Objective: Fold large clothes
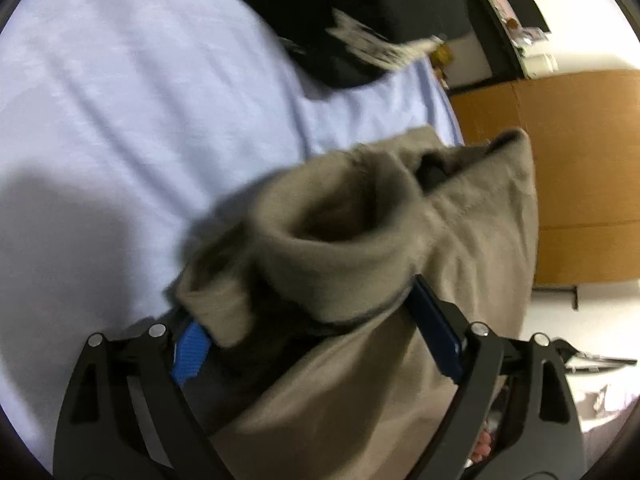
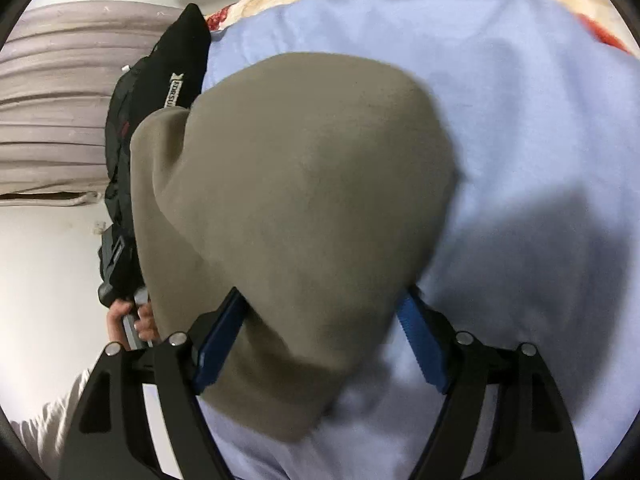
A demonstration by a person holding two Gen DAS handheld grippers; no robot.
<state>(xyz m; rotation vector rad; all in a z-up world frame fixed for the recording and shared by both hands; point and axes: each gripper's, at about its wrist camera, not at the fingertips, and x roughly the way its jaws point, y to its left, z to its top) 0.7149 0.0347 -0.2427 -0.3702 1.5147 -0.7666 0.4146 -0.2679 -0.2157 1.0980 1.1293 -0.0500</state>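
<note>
Both grippers' fingers (image 1: pixel 434 330) (image 2: pixel 422 346) wide apart, taupe garment (image 2: pixel 300 200) bunched between them.

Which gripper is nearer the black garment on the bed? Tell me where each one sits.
Cannot rank them. The left gripper holds bunched tan garment, the black garment beyond it across blue sheet. The right gripper also straddles tan cloth, black garment at its far left.

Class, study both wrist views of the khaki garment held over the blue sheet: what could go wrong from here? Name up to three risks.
1. The khaki garment sits bunched and rolled between the left gripper fingers, so a fold may set crooked.
2. The right gripper stands wide around thick cloth; it might slip out.
3. The black garment lies close on the blue sheet; it could get caught in the fold.
</note>
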